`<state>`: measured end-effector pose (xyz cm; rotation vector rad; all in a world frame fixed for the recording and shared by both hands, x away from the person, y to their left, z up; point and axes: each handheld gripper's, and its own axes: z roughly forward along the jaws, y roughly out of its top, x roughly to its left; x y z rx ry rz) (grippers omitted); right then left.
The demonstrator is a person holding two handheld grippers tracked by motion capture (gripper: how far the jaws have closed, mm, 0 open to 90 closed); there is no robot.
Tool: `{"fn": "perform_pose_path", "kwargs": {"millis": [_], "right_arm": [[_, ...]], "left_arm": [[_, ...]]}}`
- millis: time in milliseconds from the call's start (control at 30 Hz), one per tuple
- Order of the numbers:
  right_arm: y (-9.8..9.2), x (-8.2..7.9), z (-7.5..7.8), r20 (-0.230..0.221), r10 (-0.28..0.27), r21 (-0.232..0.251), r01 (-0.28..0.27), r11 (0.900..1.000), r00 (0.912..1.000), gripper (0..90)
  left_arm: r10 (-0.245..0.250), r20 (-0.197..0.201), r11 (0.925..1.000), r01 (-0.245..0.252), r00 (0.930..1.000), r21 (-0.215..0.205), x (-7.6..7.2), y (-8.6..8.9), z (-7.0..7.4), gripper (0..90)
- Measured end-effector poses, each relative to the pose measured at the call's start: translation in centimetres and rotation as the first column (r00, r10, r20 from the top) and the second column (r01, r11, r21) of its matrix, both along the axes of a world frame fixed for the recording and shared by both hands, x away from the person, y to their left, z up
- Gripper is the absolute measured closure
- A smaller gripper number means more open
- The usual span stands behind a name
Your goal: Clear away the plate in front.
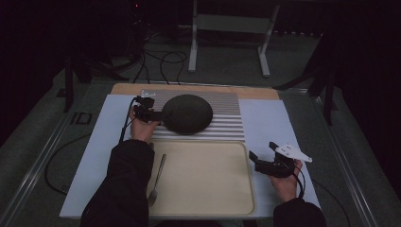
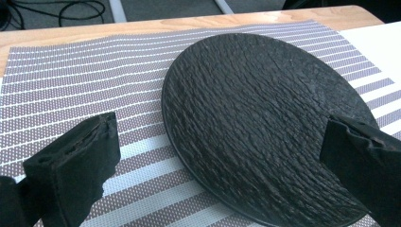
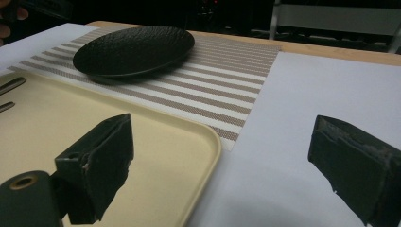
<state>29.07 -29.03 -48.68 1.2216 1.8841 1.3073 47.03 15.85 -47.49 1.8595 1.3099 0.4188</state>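
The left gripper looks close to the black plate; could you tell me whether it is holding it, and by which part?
Nothing is held. The left gripper is open, its jaws standing either side of the near rim of the black plate, which lies on the striped mat.

Looks like a lab or recording studio set up for data capture, not a home. Dark room, black surroundings on both sides, light falling mainly on the table (image 1: 265, 92). Grey carpeted floor (image 1: 227, 66) with loose black cables (image 1: 163, 64) snaking behind the table. White metal stand legs (image 1: 194, 42) at the back, dark tripod-like legs (image 1: 326, 80) at right and left. Small red indicator light (image 1: 137, 5) glowing on dark equipment at top. Table covered with white sheet (image 1: 279, 127), staged with striped placemat (image 1: 227, 123), black textured plate (image 1: 187, 113), beige tray (image 1: 208, 175) and spoon (image 1: 157, 179): a mock dining layout. Cabled hand-held gripper (image 1: 265, 158) with grey plate held at right.
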Motion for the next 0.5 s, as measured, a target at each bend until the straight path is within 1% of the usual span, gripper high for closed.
{"fn": "perform_pose_path", "kwargs": {"millis": [167, 267, 500], "right_arm": [[0.0, 0.0, 0.0, 0.001, 0.0, -0.001, 0.0, 1.0, 1.0, 8.1], [0.0, 0.0, 0.0, 0.002, 0.001, -0.003, -0.001, 1.0, 1.0, 8.1], [0.0, 0.0, 0.0, 0.0, 0.003, -0.001, -0.003, 1.0, 1.0, 8.1]], "left_arm": [[-0.007, -0.012, 1.0, 0.007, 0.9999, -0.001, 0.3, -0.1, -0.5, 0.0], [-0.011, -0.024, 0.9999, 0.011, 0.9996, 0.007, 0.4, -0.2, -0.8, 0.0], [-0.005, -0.049, 1.0, 0.005, 0.9988, 0.004, 0.7, -0.1, -1.5, 0.0]]}}
